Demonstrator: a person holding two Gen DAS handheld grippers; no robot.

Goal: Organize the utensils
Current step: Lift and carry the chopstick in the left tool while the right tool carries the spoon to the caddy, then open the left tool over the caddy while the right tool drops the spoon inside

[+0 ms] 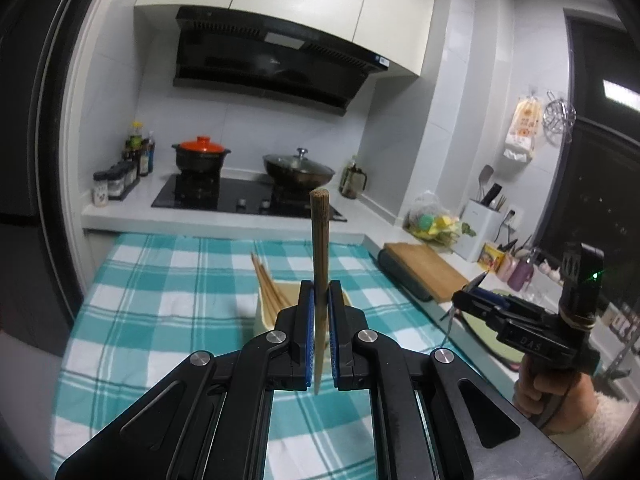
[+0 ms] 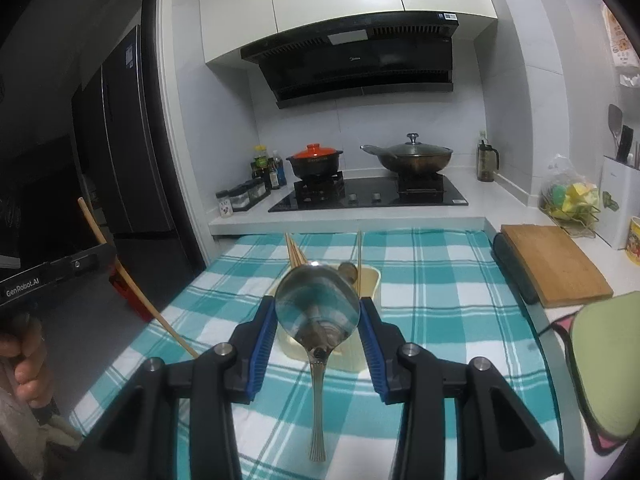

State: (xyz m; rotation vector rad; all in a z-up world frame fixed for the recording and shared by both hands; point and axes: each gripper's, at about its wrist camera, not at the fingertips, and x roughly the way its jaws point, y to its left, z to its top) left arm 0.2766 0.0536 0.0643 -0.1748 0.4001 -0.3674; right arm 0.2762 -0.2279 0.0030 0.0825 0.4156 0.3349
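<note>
My left gripper (image 1: 320, 292) is shut on a single wooden chopstick (image 1: 319, 232), which stands upright between the blue pads above the teal checked cloth (image 1: 168, 280). Just behind it stands a cream utensil holder (image 1: 264, 314) with several chopsticks (image 1: 266, 280) leaning out. My right gripper (image 2: 318, 312) is shut on a metal spoon (image 2: 316, 304), its pads pressing the sides of the bowl while the handle hangs down toward the camera. The holder (image 2: 370, 280) lies right behind the spoon. In the right wrist view the left gripper (image 2: 110, 252) shows at the left edge with its chopstick (image 2: 132, 284) slanting.
A gas hob (image 2: 368, 196) with an orange-lidded clay pot (image 2: 314, 160) and a lidded wok (image 2: 412, 158) sits beyond the cloth. A wooden cutting board (image 2: 556, 264) and a green mat (image 2: 608, 360) lie to the right. A dark fridge (image 2: 120, 140) stands at the left.
</note>
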